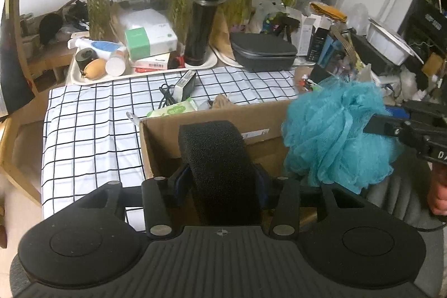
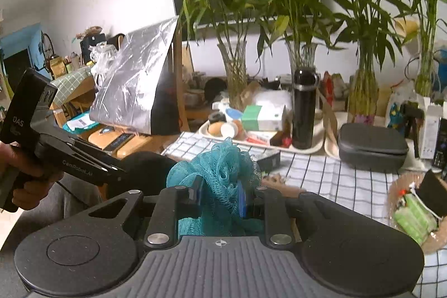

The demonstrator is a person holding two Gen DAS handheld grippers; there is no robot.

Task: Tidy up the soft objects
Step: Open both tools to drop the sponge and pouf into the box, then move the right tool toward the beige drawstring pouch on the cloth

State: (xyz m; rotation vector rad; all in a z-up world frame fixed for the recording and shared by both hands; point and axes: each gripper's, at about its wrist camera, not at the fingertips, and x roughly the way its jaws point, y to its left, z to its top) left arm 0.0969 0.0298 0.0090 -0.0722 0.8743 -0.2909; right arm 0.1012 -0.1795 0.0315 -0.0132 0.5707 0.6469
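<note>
Progress: we hold both soft items above the box [image 1: 167,147], and neither is inside yet. We judge the pick-up stage finished and the placing stage about to start. The box floor that shows is bare cardboard; most of the interior is hidden behind the sponge [image 1: 220,166]. Whether other soft items remain on the checked cloth [image 1: 92,136] we cannot tell; a green wipes pack [image 1: 173,111] lies just behind the box.

Left gripper [image 1: 220,180]: we have the black sponge standing upright between the fingers. The pads sit against its lower sides, so we read this as a grasp, though a light one. The sponge hangs over the near part of the box opening. The gripper points forward and steeply down into the box.

Right gripper [image 2: 219,198]: we clench the teal loofah [image 2: 220,175]; its mesh bulges out above and below the pads. In the left view the loofah hangs over the right end of the box, beside the sponge. The gripper points forward with a moderate downward tilt. A hand [image 1: 438,194] grips its handle.
</note>
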